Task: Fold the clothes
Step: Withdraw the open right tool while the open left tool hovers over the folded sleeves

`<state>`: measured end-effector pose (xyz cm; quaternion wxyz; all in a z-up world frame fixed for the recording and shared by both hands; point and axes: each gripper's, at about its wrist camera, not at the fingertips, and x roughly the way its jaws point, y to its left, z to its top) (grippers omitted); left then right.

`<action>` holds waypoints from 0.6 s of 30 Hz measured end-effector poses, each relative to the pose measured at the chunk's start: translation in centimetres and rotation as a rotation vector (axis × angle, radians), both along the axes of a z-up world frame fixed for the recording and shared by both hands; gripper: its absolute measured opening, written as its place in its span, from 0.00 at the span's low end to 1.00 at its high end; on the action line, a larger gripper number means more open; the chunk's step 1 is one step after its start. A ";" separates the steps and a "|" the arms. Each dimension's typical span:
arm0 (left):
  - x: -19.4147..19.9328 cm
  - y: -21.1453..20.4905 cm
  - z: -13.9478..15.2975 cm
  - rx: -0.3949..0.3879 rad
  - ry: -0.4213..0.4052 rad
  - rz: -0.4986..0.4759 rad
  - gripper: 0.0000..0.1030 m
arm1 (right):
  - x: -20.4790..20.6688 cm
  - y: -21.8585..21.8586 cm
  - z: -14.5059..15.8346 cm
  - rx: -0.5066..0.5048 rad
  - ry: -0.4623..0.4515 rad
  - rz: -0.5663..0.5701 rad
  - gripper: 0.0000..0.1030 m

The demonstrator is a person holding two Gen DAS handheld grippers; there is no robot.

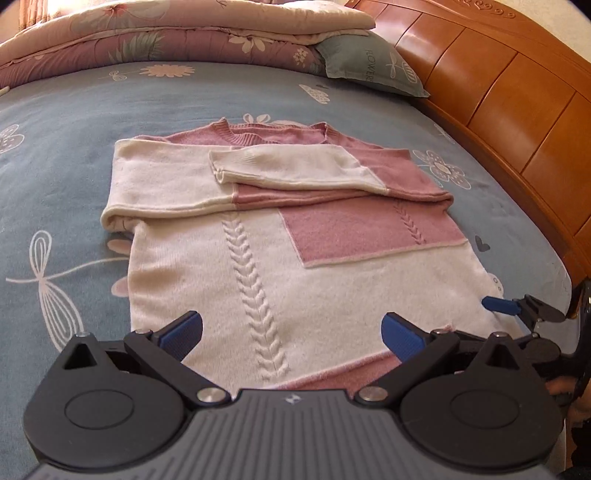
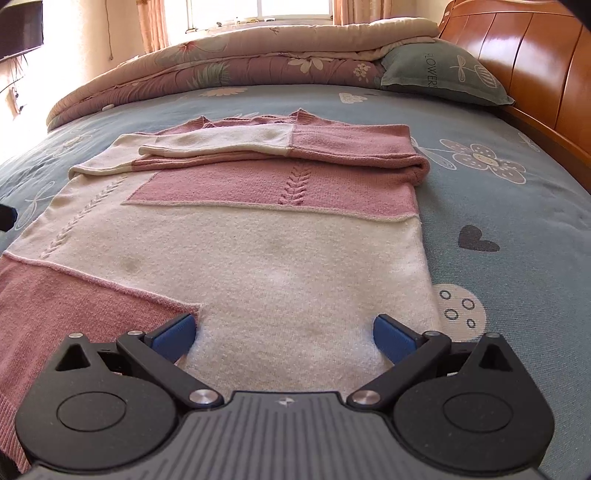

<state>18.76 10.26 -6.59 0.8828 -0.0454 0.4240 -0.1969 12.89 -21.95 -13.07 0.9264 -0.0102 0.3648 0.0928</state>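
A pink and cream knit sweater [image 1: 295,236] lies flat on the bed, collar at the far end, both sleeves folded across its chest. The left gripper [image 1: 291,334] hovers open over the sweater's near hem, blue pads wide apart, nothing between them. In the right wrist view the same sweater [image 2: 258,236] fills the middle. My right gripper [image 2: 284,332] is open above the cream part near the hem's right corner. The right gripper's blue fingers [image 1: 498,304] also show at the right edge of the left wrist view.
The blue flowered bedsheet [image 1: 74,155] surrounds the sweater. A folded quilt [image 2: 240,59] and a grey-green pillow [image 2: 443,70] lie at the far end. A wooden headboard [image 1: 498,81] runs along the right side. A window [image 2: 258,9] is behind the quilt.
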 end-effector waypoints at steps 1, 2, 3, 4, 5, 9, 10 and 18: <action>1.4 0.0 -0.2 0.002 -0.012 0.004 0.99 | 0.0 0.0 0.0 0.000 -0.001 -0.001 1.00; 2.7 0.0 -0.6 0.005 -0.018 0.011 0.99 | -0.1 0.0 0.0 0.002 -0.001 -0.001 1.00; 3.5 0.5 -1.1 -0.011 0.000 0.033 0.99 | -0.1 -0.1 0.0 0.003 -0.002 -0.002 1.00; 4.3 1.0 -1.7 -0.029 0.019 0.057 0.99 | -0.2 -0.1 0.0 0.004 -0.003 -0.002 1.00; 5.1 1.6 -2.3 -0.046 0.039 0.081 0.99 | -0.2 -0.1 0.0 0.005 -0.004 -0.002 1.00; 6.3 4.2 -4.3 -0.120 0.070 0.158 0.99 | -0.5 -0.2 -0.2 0.012 -0.018 -0.002 1.00; 5.9 4.7 -4.2 -0.128 0.068 0.157 0.99 | -0.5 -0.2 -0.2 0.013 -0.020 -0.003 1.00; 6.4 4.2 -1.6 -0.104 0.026 0.095 0.99 | -0.6 0.0 -0.3 0.009 -0.037 -0.019 1.00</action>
